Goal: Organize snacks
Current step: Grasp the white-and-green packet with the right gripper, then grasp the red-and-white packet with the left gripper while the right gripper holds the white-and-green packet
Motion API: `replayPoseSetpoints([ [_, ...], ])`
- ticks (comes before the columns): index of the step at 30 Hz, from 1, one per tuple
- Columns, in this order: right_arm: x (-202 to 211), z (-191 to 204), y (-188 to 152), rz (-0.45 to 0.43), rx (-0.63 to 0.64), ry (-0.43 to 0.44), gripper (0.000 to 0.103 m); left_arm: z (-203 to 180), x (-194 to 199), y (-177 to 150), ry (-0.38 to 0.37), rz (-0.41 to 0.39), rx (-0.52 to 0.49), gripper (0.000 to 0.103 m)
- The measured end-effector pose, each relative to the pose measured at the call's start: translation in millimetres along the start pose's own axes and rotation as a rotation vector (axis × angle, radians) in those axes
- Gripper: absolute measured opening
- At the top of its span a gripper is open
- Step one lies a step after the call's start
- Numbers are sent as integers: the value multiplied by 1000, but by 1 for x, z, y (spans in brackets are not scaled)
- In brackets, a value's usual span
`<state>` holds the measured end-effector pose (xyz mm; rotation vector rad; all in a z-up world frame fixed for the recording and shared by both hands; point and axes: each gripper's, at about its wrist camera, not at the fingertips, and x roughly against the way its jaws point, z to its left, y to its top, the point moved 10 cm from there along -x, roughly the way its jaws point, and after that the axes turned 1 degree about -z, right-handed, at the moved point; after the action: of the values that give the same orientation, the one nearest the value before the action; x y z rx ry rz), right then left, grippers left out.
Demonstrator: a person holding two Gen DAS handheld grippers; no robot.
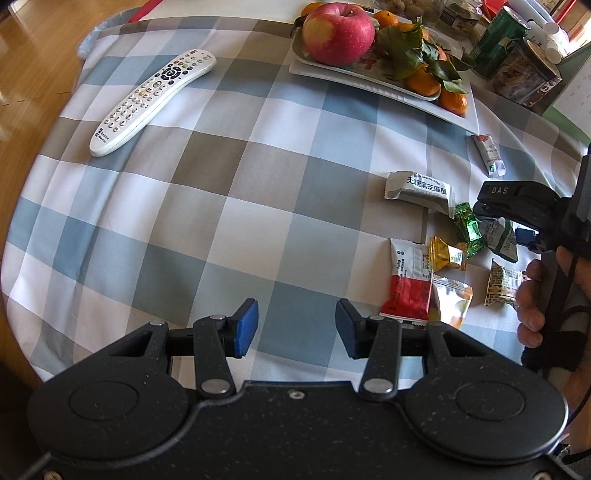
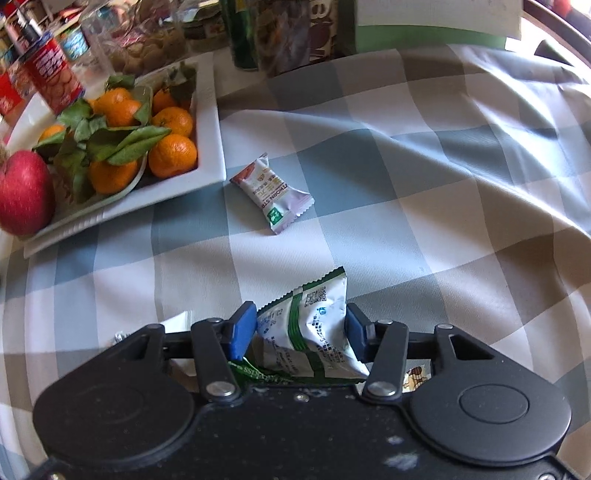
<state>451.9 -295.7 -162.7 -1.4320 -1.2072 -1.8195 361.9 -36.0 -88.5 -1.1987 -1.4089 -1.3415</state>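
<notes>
Several wrapped snacks lie on the checked tablecloth at the right of the left wrist view: a grey sesame bar [image 1: 421, 190], a green candy [image 1: 469, 230], a yellow candy [image 1: 445, 254], a red-and-white packet [image 1: 406, 284] and a small white stick packet [image 1: 489, 154]. My left gripper [image 1: 297, 328] is open and empty over the cloth, left of the red-and-white packet. My right gripper [image 2: 301, 334] has its pads against both sides of a green-and-white snack packet [image 2: 314, 328]; it also shows in the left wrist view [image 1: 517, 218]. The white stick packet [image 2: 273, 194] lies ahead of it.
A white tray [image 2: 210, 122] with tangerines [image 2: 171, 155], leaves and a red apple [image 1: 338, 33] sits at the back. A white remote [image 1: 151, 99] lies at the left. Cans and jars [image 1: 517, 55] stand behind the tray. The table edge curves at the left.
</notes>
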Motion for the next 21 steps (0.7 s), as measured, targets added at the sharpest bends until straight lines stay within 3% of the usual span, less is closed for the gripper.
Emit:
replayPoseSetpoints([
  [9, 6, -14, -10, 70, -43, 8, 44, 0, -3, -1, 7, 5, -10, 54],
  [14, 23, -32, -21, 68, -35, -5, 39, 1, -4, -2, 6, 9, -10, 54],
  [21, 55, -58, -50, 83, -54, 63, 37, -6, -9, -6, 14, 4, -45, 54],
])
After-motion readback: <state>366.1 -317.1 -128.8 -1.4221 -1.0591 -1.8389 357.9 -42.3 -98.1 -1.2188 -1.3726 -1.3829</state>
